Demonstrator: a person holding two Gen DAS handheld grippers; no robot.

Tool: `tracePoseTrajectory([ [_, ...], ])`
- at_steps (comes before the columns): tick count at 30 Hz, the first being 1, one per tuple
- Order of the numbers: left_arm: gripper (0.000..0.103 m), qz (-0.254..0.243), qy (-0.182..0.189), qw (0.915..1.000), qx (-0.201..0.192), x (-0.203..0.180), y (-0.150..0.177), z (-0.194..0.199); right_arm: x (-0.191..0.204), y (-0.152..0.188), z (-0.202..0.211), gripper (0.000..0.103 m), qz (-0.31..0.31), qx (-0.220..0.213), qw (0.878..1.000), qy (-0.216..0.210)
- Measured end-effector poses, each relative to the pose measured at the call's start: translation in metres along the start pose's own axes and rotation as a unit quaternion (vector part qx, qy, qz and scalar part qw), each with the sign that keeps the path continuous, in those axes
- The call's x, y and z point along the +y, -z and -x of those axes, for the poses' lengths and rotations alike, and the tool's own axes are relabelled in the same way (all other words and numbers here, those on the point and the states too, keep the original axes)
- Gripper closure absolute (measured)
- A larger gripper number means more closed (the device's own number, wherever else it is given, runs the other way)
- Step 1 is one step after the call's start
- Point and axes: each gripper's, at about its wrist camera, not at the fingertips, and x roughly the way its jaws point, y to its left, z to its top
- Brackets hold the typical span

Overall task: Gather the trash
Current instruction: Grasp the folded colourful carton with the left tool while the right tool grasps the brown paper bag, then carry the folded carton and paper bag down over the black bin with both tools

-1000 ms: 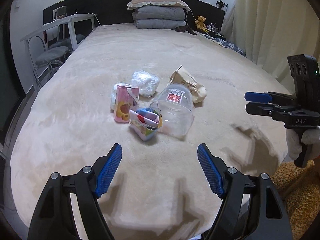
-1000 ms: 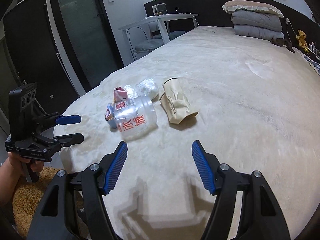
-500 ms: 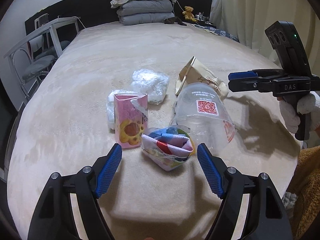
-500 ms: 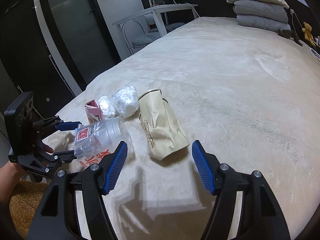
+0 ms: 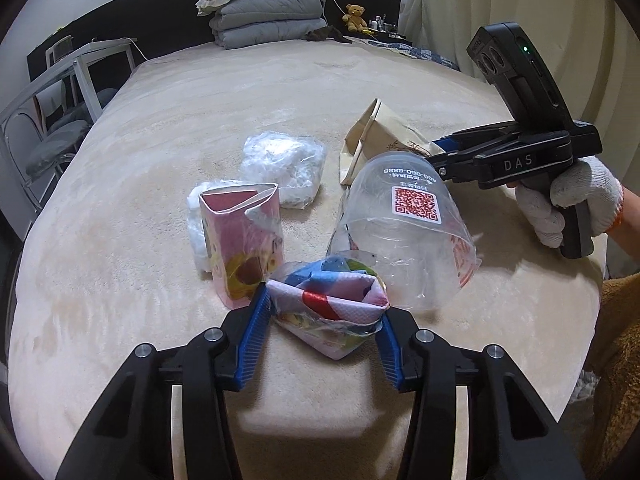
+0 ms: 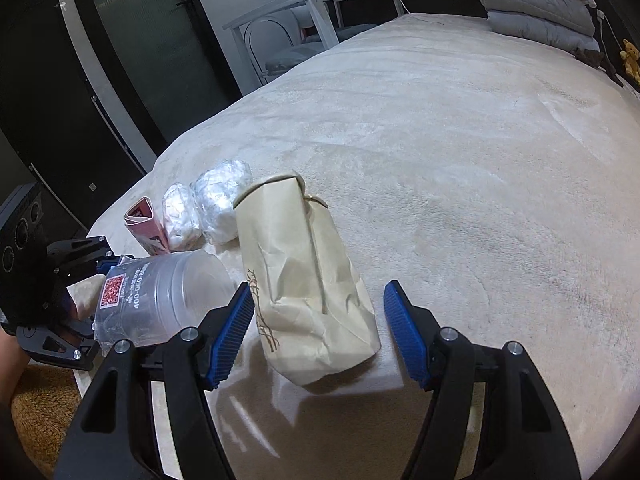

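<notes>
Cream plush bedding covers a wide bed (image 5: 280,92) that fills both views, with a dark headboard, a folded grey quilt (image 5: 268,20) under a pillow and a small teddy bear (image 5: 355,16) at the far end. A white desk (image 5: 80,68) with a chair stands beside the bed, and pale curtains hang on the other side.

Trash lies clustered near the bed's close edge: a pink carton (image 5: 244,240) standing open, two crumpled clear bags (image 5: 286,168), a clear plastic tub (image 5: 404,236) on its side with a red code sticker, a brown paper bag (image 6: 304,284), and a colourful wrapper (image 5: 332,312).

Only the left wrist view shows the colourful wrapper; it sits between the left gripper's (image 5: 322,336) blue pads, which press its sides, the jaws having just been closing on it. That view also shows the right gripper (image 5: 444,152) from the side, held in a white-gloved hand (image 5: 568,204), its tips over the paper bag behind the tub. Only the right wrist view shows the dark glass door (image 6: 132,52) and the paper bag's full length, lying between the right gripper's (image 6: 320,336) pads. Those jaws have just been closing; a gap shows on the right pad's side, while the left pad lies at the bag's edge, touching or not I cannot tell.

Compared with a second ago, both grippers stand much nearer the trash, which looked small and distant then.
</notes>
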Motion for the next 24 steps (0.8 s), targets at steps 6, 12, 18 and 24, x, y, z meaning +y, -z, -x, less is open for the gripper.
tracePoseTrajectory([
  [6,0.057,0.000,-0.003,1.0000,-0.004,0.000,0.001,0.003,0.006,0.002,0.004,0.051,0.015,-0.003,1.000,0.019],
  [12,0.057,0.010,-0.006,0.9998,-0.016,0.003,-0.001,0.011,0.008,0.005,0.019,0.051,0.010,-0.017,0.999,0.026],
  [18,0.057,0.017,-0.011,0.9995,-0.023,-0.002,0.002,0.021,0.010,0.013,0.038,0.051,-0.008,-0.031,0.999,0.035],
  [24,0.057,0.023,-0.013,0.9990,-0.035,-0.013,0.003,0.035,0.010,0.031,0.061,0.051,-0.028,-0.039,0.998,0.048],
])
